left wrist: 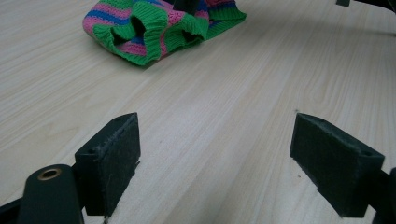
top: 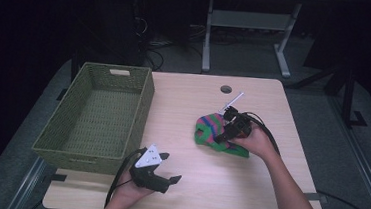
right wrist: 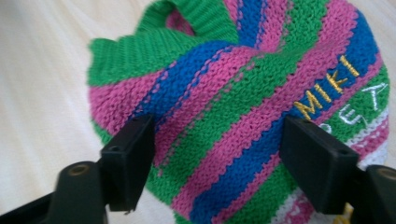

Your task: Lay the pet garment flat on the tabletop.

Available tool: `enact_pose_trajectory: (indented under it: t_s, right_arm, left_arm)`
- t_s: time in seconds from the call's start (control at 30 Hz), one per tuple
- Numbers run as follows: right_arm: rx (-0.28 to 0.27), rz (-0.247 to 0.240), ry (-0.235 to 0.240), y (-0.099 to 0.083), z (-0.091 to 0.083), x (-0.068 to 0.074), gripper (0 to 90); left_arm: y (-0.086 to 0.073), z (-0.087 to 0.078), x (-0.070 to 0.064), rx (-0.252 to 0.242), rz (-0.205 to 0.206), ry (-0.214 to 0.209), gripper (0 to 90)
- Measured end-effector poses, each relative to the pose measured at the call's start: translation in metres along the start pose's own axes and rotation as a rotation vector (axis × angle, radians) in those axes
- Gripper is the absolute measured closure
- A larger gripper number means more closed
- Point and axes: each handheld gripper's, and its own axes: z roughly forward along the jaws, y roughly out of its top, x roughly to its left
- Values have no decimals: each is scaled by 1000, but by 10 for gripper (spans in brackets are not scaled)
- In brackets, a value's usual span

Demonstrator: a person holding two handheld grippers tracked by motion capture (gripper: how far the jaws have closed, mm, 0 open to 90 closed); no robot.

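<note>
A striped knit garment [top: 217, 132] in green, pink and blue lies crumpled right of centre on the tabletop [top: 247, 189], well apart from the green woven basket [top: 103, 115] standing at the far left. The right gripper [top: 224, 133] is down over the garment, its fingers [right wrist: 128, 161] spread wide, one on each side of a raised fold near the yellow lettering; they are not yet pressed into the wool. The left gripper [top: 168, 169] hovers over bare wood at the near edge, just right of the basket's near corner, with its fingers [left wrist: 112, 161] also wide apart and nothing between them, pointing toward the garment. The likely work is to pick the garment up and drop it in the basket. The main risk is a shallow bite: if the right fingers close on only the top layer of loose knit, the rest could hang, drag across the tabletop or slip free on the way left. A trailing sleeve or hem might also catch on the basket rim and hang outside. Closing too low could press the fingers against the wood rather than gather cloth.
</note>
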Motion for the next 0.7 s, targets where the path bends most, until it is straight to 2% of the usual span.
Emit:
enact_pose_trajectory:
  t_s: [0.13,0.2,0.4,0.7]
  right_arm:
    - [11,29,-23,-1,7,-3,322]
    - [10,24,-49,-2,8,-3,349]
    - [37,-55,-166,-3,13,8,424]
    - [64,-51,-225,1,14,14,563]
  left_arm:
    - [0,-1,0,1,3,3,158]
    - [0,-1,0,0,1,3,158]
    - [0,0,-1,6,6,3,158]
    - [0,2,-3,17,10,3,159]
